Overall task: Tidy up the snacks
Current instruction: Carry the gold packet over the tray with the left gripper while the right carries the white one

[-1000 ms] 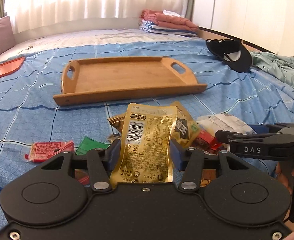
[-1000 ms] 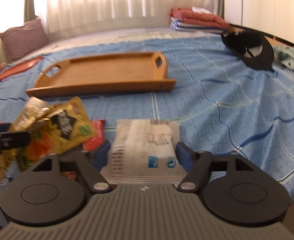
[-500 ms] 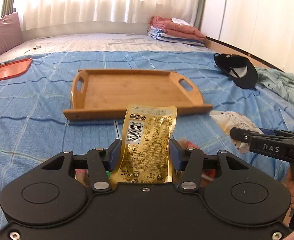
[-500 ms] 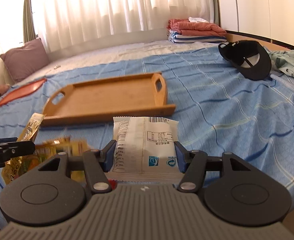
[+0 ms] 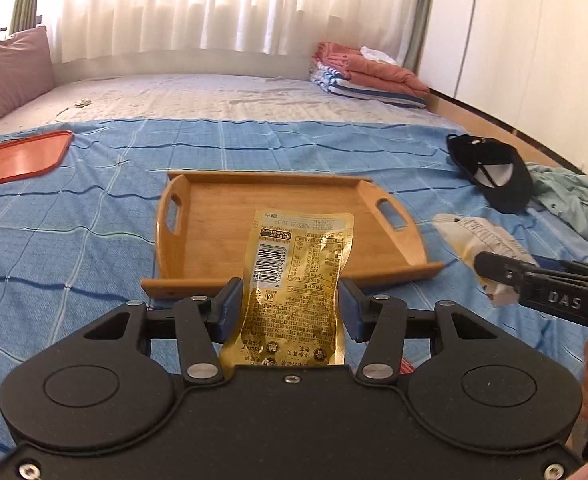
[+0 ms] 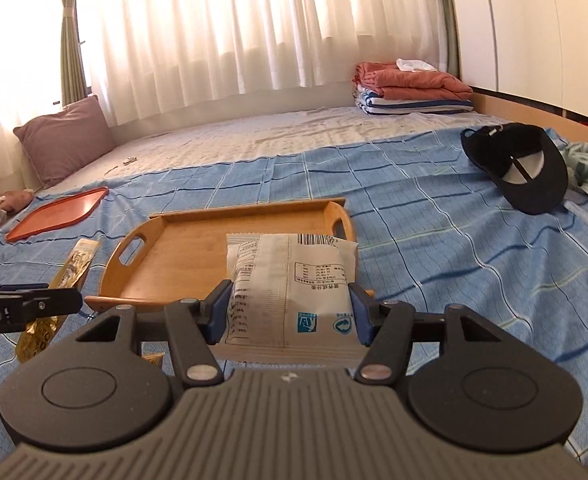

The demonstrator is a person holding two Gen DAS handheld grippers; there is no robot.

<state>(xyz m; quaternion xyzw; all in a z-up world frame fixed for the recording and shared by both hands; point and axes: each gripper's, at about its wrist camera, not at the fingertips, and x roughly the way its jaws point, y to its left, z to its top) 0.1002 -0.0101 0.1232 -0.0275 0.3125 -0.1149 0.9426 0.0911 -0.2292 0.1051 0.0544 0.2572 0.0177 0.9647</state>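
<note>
My left gripper is shut on a gold snack pouch and holds it upright in the air, just short of the near edge of the wooden tray. My right gripper is shut on a white snack packet, held up in front of the same tray. In the left wrist view the right gripper and its white packet show at the right. In the right wrist view the left gripper and gold pouch show at the left. The tray holds nothing.
The tray lies on a blue checked bedspread. An orange lid lies at the far left. A black cap and a pale green garment lie at the right. Folded towels and a pillow sit at the back.
Both grippers have risen from the snack pile and moved forward toward the tray, each carrying its packet. The pile has dropped out of both views.
</note>
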